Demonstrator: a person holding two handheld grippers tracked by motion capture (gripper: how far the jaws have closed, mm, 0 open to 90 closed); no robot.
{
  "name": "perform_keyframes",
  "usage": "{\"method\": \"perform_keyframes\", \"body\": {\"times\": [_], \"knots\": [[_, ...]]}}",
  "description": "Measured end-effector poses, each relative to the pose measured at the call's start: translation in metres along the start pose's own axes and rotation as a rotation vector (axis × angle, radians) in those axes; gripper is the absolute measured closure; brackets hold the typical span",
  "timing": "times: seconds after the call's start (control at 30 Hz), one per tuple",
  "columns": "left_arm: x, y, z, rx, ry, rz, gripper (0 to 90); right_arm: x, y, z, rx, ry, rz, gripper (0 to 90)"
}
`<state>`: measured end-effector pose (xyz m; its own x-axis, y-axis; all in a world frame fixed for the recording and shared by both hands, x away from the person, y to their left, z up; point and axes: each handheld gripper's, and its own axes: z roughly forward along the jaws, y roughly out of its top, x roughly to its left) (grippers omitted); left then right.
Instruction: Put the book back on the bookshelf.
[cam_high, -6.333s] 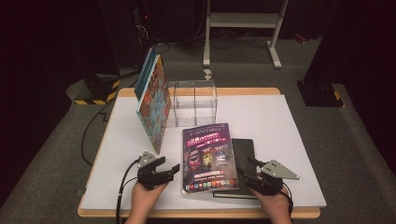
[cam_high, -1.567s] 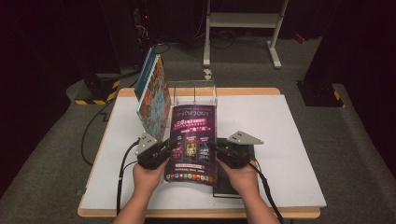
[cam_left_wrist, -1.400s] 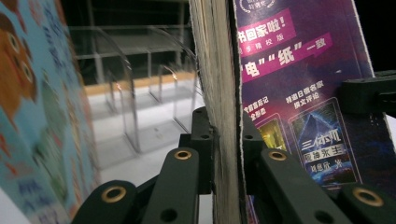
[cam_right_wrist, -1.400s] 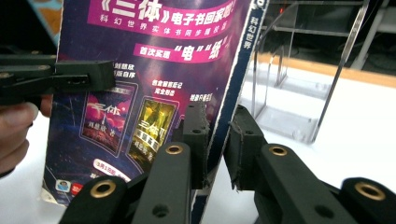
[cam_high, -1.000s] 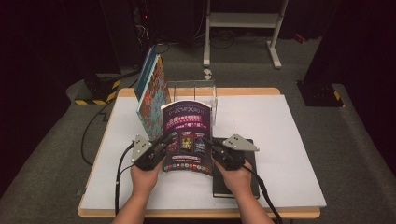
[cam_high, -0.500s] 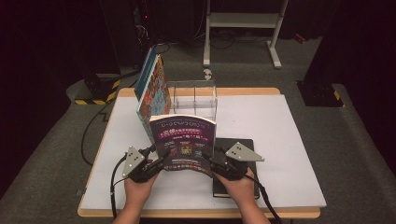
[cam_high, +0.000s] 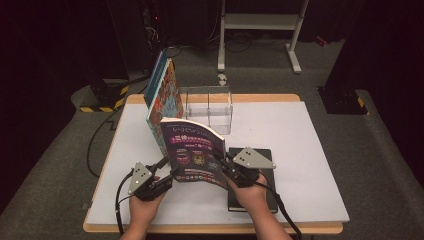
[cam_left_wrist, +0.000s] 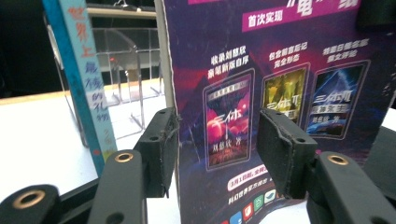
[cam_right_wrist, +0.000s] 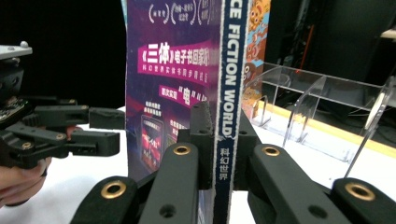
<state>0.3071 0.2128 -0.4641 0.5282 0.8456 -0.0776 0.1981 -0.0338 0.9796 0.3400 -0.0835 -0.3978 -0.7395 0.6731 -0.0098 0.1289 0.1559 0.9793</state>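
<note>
While the magazine stands nearly upright near the front of the desk, its long axis runs up and down and its spine faces the right tool, whose jaws are clamped on that spine. The left tool sits at the opposite free edge with its jaws parted — they have just been opening, the cover between them but no pad pressing. Behind and just to the left stands the orange book, leaning by the clear rack. So the rack lies straight ahead — the right hand carries the load.
</note>
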Motion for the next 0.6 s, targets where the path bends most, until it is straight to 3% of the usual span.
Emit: {"method": "perform_keyframes", "body": {"times": [0.33,0.43,0.6], "knots": [[0.003,0.0,-0.002,0.002,0.0,-0.007,48.9,-0.012,0.0,0.003,-0.107,-0.175,0.053,83.9],[0.003,0.001,-0.002,0.005,-0.005,-0.009,47.9,-0.015,-0.004,0.006,-0.091,-0.176,0.087,83.7],[0.0,0.003,0.0,0.008,-0.025,-0.006,45.0,-0.013,-0.01,0.004,-0.084,-0.174,0.085,82.2]]}}
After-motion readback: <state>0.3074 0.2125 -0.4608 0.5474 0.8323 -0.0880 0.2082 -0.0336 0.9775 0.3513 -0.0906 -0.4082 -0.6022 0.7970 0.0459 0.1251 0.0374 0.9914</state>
